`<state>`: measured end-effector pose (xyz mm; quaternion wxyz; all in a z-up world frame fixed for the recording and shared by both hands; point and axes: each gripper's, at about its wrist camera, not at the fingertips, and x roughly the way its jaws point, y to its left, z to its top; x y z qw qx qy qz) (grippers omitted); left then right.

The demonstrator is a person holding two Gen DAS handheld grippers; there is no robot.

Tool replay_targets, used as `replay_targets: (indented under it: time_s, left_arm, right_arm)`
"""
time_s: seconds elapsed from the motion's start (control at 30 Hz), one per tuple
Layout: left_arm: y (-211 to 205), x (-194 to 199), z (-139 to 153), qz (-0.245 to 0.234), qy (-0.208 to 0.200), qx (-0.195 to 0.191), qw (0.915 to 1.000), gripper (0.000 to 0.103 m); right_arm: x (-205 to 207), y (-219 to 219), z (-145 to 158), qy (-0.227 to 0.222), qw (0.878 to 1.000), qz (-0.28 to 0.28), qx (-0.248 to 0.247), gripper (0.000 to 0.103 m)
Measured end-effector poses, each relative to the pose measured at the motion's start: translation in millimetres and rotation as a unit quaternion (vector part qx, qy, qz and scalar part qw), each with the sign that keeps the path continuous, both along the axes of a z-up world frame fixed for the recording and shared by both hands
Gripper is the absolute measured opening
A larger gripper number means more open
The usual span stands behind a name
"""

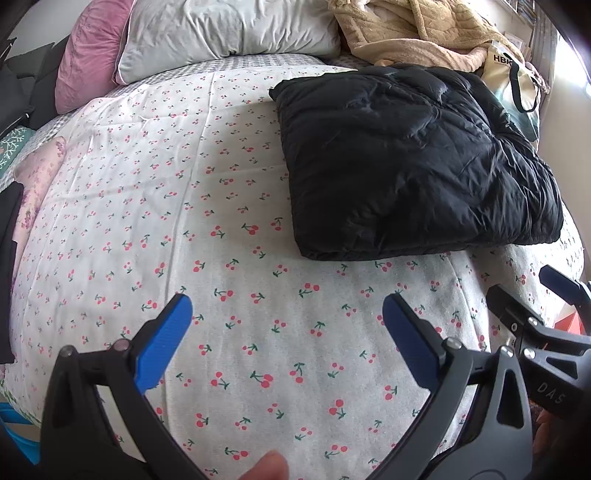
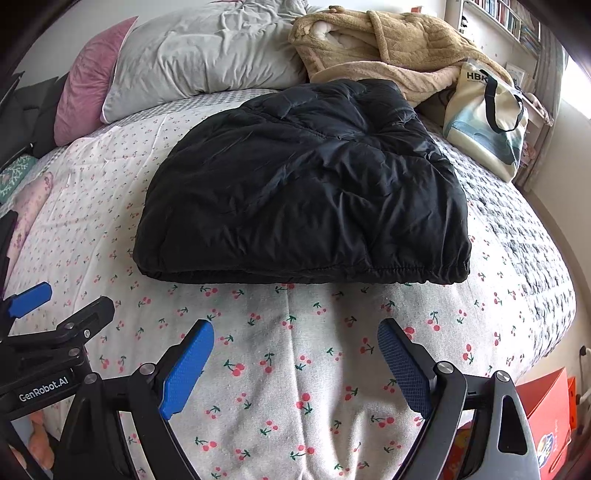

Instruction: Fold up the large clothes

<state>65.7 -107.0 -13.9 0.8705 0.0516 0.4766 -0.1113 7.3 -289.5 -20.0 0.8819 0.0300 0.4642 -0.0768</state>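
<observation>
1. The folded black jacket (image 2: 306,188) lies on the cherry-print bed cover (image 2: 295,369), its elastic hem toward the near side.
2. The right tongs (image 2: 295,365) gape wide, empty, just near of that hem.
3. The left tongs (image 1: 287,341) also stand wide open and empty, left of the jacket.

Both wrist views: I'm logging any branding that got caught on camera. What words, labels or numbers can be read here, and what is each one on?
"HBK", cut off by a strap: tote bag at the far corner of the bed.
"GenRobot.AI": body of the left gripper, seen in the right wrist view.
"DAS": body of the right gripper, seen in the left wrist view.
Book spines on the shelf: too small to read.
Orange box by the bed: print too blurred to read.
</observation>
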Motion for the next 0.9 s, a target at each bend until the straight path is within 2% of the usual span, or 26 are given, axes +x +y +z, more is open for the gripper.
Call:
replay_targets:
  time_s: [0.9]
  left_arm:
    - [-0.8,-1.2,-2.4,-0.006,0.005,0.001,1.0,0.102]
  right_arm:
    - [-1.6,-0.5,-1.6,0.001,1.0,-0.004,0.008,0.091]
